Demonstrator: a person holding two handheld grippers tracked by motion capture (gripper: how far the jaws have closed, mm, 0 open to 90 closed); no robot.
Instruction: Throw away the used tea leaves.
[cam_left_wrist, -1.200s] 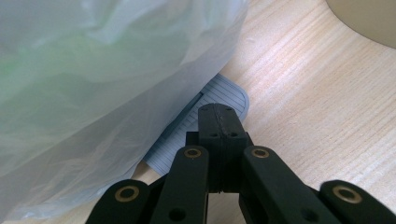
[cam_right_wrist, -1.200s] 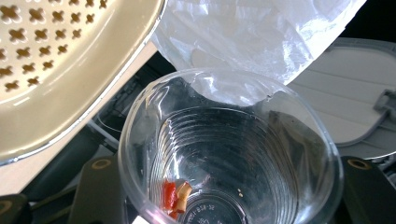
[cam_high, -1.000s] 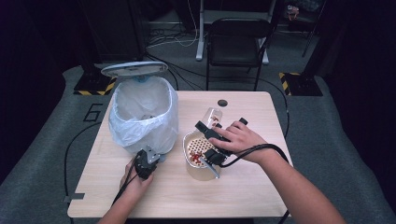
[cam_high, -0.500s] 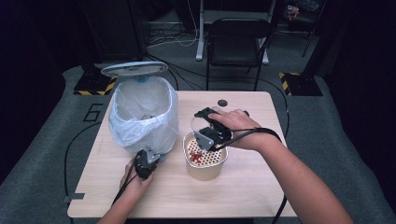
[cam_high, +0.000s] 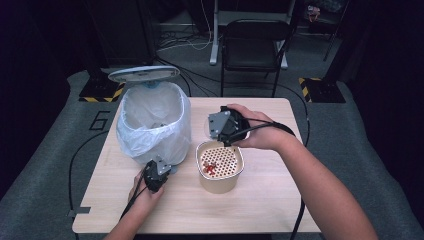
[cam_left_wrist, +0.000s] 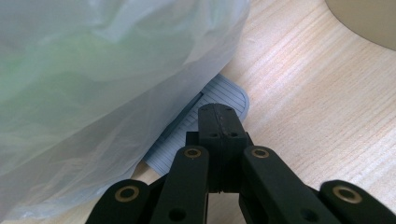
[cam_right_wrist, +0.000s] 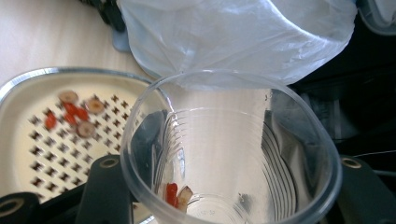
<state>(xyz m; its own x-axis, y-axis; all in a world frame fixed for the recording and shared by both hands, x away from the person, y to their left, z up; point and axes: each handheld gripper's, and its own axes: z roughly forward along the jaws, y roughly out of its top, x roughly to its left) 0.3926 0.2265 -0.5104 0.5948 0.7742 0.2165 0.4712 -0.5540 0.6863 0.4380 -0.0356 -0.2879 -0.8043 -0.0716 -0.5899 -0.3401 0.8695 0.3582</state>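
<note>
While red bits (cam_right_wrist: 70, 111) dot the strainer (cam_right_wrist: 28, 154), two cling inside the cup (cam_right_wrist: 233, 154).

A black folding chair (cam_high: 254, 45) stands beyond the far edge of the wooden desk (cam_high: 280, 200), on grey floor matting (cam_high: 50, 165) marked with a "6" (cam_high: 101, 120). Yellow-and-black striped blocks (cam_high: 320, 89) sit at either side — cables (cam_high: 80, 155) trail across the floor.

Overhead light falls brightly on the counter (cam_high: 260, 210) while the room toward twelve o'clock sinks into darkness; close-up views are soft, the bag (cam_left_wrist: 102, 79) blurred.
</note>
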